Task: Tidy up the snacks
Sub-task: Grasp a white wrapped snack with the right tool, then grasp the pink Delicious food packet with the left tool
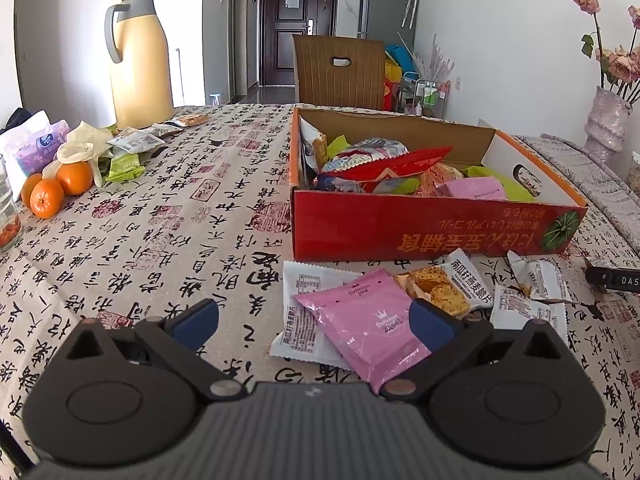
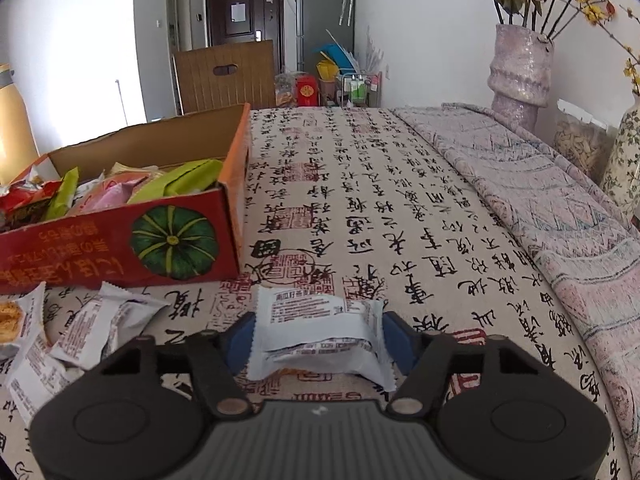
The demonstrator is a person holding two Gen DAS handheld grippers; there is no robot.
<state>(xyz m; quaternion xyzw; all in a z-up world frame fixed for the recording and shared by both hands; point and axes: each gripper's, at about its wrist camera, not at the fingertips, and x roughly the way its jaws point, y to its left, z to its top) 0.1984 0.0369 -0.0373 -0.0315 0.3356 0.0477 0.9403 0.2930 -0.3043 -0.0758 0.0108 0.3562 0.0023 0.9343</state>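
Beside the red box (image 2: 120, 236), right jaws (image 2: 318, 334) pinch a white packet (image 2: 316, 320); left jaws (image 1: 316, 320) wide, empty

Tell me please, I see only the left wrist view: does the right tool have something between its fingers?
Observer: Yes. A white rectangular plastic snack packet sits in the right tool, and the blue pads touch both of its ends.
Operator: Where is it, compared with the box?
Observer: In front of the red cardboard box, off the corner with the green pumpkin picture, over the calligraphy-printed tablecloth. I cannot tell if it is lifted.
Operator: Is anything standing on the far right side?
Observer: A cream ceramic vase with a flower pattern stands at the right edge, beside the lilac one you see.
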